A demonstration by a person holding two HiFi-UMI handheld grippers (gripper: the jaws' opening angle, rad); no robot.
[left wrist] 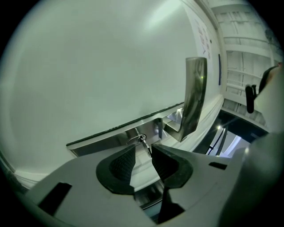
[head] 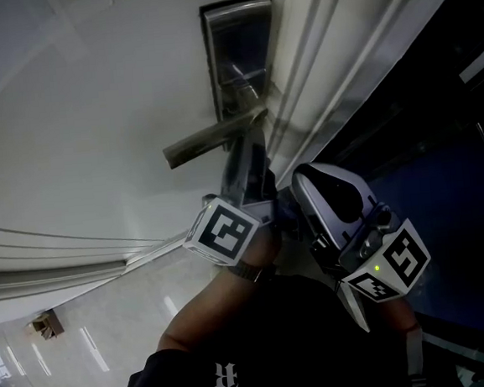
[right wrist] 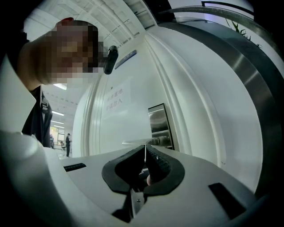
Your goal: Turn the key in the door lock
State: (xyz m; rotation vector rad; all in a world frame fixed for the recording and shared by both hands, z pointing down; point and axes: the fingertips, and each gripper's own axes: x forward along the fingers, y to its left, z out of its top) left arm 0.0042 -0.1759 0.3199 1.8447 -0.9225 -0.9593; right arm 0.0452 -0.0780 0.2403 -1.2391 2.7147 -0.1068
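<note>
A steel lock plate (head: 242, 53) sits on the white door (head: 92, 117), with a lever handle (head: 212, 140) sticking out below it. In the left gripper view a small key (left wrist: 145, 145) on a wire ring (left wrist: 136, 139) stands in the lock plate (left wrist: 111, 138). My left gripper (left wrist: 143, 153) is open, and the key lies just beyond its tips, with no pad pressing on it. The lever (left wrist: 195, 95) rises to the right of it. My right gripper (right wrist: 145, 150) is shut with nothing in it, and it points at the lock plate (right wrist: 159, 126) from further back.
The moulded door frame (head: 341, 70) runs beside the lock, with dark glass (head: 441, 154) to its right. A paper notice (right wrist: 116, 98) hangs on the door. A person's forearm (head: 211, 317) fills the lower head view. People stand far down the corridor (right wrist: 67, 142).
</note>
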